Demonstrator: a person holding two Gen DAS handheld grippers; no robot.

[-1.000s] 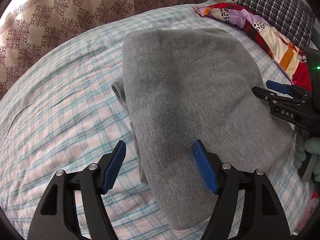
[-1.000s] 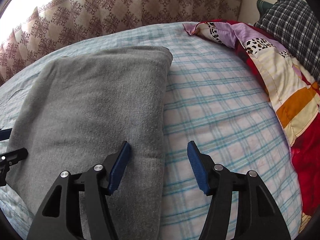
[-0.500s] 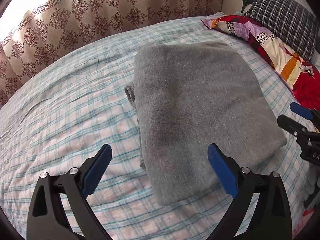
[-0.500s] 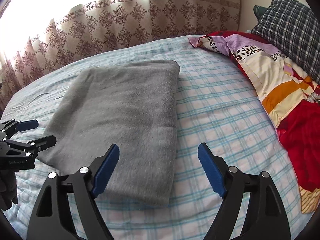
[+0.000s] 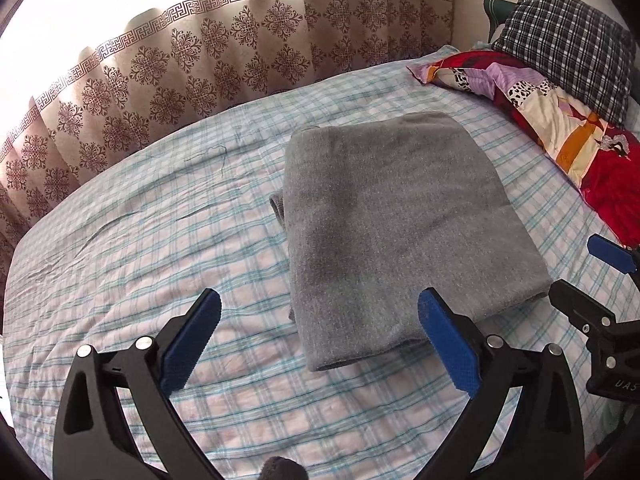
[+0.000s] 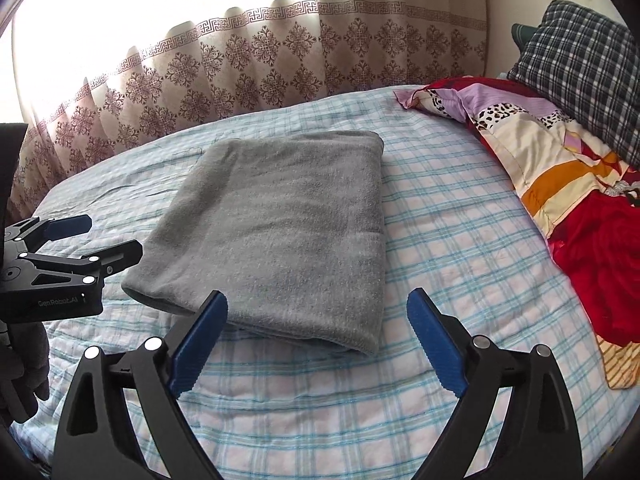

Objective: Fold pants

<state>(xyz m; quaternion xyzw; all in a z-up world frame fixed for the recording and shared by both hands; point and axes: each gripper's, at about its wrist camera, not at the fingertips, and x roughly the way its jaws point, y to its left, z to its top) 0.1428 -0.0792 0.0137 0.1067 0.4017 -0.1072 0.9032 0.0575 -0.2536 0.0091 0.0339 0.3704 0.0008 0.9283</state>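
Note:
The grey pants (image 5: 400,220) lie folded into a flat rectangle on the plaid bed sheet (image 5: 140,248); they also show in the right wrist view (image 6: 288,232). My left gripper (image 5: 320,336) is open and empty, held above the bed short of the bundle's near edge. My right gripper (image 6: 318,340) is open and empty, just short of the bundle's near right corner. Each gripper shows at the edge of the other's view, the right one (image 5: 592,280) and the left one (image 6: 92,236).
A colourful quilt (image 6: 560,184) and a dark checked pillow (image 6: 588,68) lie along the right side of the bed. A patterned curtain (image 6: 240,76) hangs behind the bed. A small grey flap (image 5: 278,204) sticks out at the bundle's left edge.
Both grippers have opened wider and pulled back and up from the folded pants, which now lie farther off. The pants have not moved.

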